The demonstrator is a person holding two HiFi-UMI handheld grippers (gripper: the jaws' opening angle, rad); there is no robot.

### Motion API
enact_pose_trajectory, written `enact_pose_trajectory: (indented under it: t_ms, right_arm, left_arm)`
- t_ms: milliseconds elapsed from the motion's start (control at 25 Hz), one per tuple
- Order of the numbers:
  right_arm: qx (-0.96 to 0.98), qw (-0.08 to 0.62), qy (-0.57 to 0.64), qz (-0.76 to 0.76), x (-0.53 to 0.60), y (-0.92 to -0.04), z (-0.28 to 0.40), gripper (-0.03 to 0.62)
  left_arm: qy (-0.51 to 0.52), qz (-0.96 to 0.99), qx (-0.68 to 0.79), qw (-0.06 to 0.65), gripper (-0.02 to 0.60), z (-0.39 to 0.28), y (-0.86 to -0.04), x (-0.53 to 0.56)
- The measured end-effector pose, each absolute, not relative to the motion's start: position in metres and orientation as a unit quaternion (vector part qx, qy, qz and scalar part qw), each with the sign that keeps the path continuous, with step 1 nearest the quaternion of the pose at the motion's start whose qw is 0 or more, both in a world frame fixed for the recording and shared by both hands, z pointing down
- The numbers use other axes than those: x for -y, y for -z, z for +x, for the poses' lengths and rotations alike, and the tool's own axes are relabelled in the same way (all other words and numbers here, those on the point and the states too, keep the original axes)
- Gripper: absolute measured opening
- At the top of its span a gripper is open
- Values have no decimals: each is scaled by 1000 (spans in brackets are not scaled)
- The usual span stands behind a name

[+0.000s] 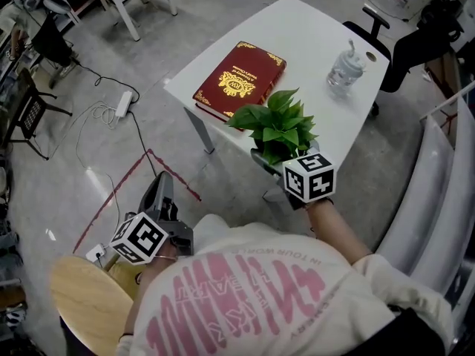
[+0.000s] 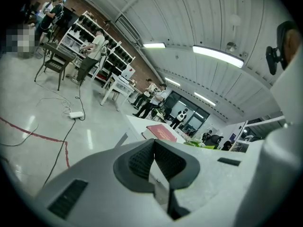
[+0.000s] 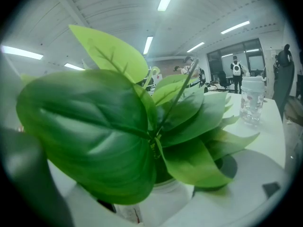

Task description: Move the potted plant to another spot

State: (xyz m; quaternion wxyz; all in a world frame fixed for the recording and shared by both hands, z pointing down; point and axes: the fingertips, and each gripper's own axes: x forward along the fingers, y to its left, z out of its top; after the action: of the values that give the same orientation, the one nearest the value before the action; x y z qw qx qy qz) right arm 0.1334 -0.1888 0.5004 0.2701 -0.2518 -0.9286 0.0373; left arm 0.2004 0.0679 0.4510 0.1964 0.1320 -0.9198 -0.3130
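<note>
At the near edge of the white rectangular table (image 1: pixel 312 28), toward 5 o'clock from the red hardback book with gold ornament (image 1: pixel 239 78), stands the small leafy green plant in its white pot (image 1: pixel 278 128). A clear plastic bottle (image 1: pixel 346 69) stands at about 1 o'clock from the plant, well apart from it.

From 5 o'clock of the plant, the right gripper (image 1: pixel 282 165) reaches in under the foliage. Its own view shows the white pot (image 3: pixel 161 197) low between the two jaws, with broad leaves filling most of the picture. The jaws look closed against the pot's sides, so I judge the plant to be held.

Down at 7 o'clock in the head view, near a round pale wooden stool (image 1: pixel 82 302), hangs the left gripper (image 1: pixel 159 191). Its ribbed dark pads (image 2: pixel 142 160) meet with nothing between them.

The plant looks light, probably artificial. The pot seems stiff and smooth, so it may slip if the squeeze is weak. The leaves are soft and springy and would bend, so the pot wall below the rim is the place to hold. The top-heavy foliage could tip it, so keeping it upright matters. Bare table lies toward 12 o'clock, between book and bottle.
</note>
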Motion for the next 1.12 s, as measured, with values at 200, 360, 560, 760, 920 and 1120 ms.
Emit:
enact_pose_trajectory:
  t_ms: [200,360,560,760,920,1120]
  right_arm:
    - [931,262,-37,-250,189,-499,133,537]
    - [933,257,-35,-249,190,-498,128,537]
    - [939,248,-32,-238,196,-492,118,535]
    - [949,224,-42,-218,205,-474,99,535]
    - [960,205,-51,-186,214,-451,82,535]
    - [968,190,-52,-155,210,-427,56,535]
  left_arm:
    - [313,126,921,196,3,199,-449,-70]
    - [310,130,922,195,3,193,-447,-70]
    - [314,141,918,199,3,173,-452,-68]
    - [318,165,912,202,3,138,-454,-61]
    - [319,200,904,204,3,102,-444,-53]
    - [317,232,896,206,3,58,-431,-57]
